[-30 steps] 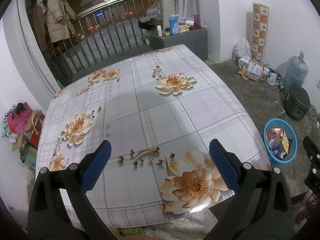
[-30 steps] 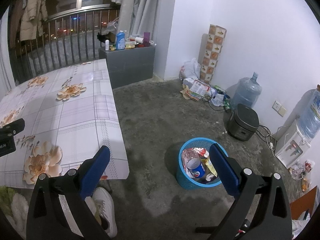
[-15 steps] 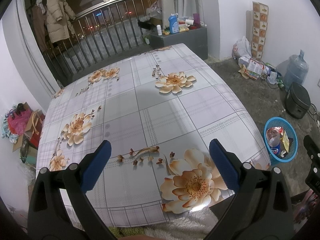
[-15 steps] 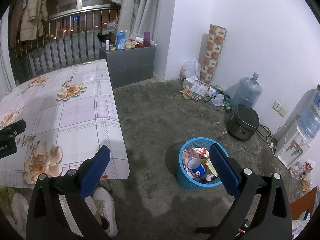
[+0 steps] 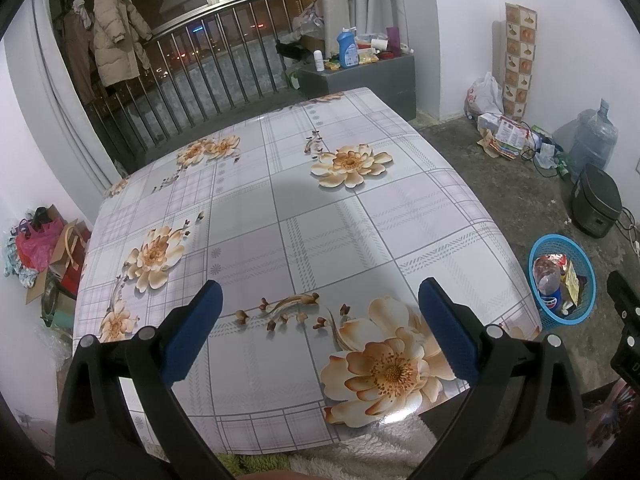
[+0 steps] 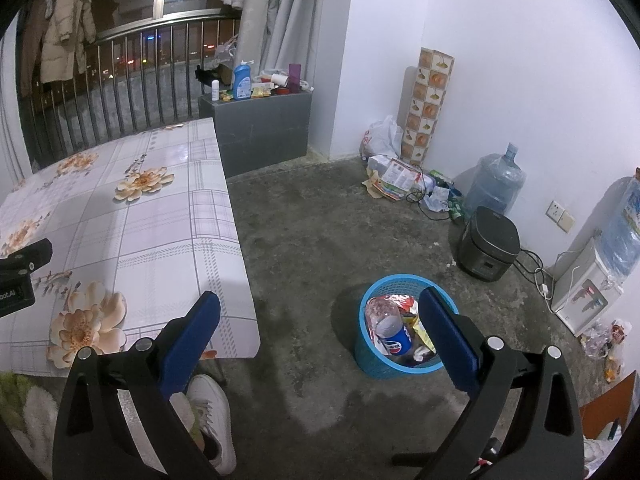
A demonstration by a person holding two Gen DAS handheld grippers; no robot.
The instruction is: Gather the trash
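Hovering left gripper (image 5: 318,330), jaws wide, empty

Basket (image 6: 400,360) on floor right of table (image 6: 168,240); bottle (image 6: 394,334) inside.

Cool indoor light, night outside; glare on the glossy tablecloth (image 5: 396,412); fisheye bending, dark corners; sharp focus.

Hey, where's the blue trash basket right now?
The blue trash basket stands on the concrete floor, right of the table and near the black rice cooker; in the right wrist view it sits low, partly behind the right finger.
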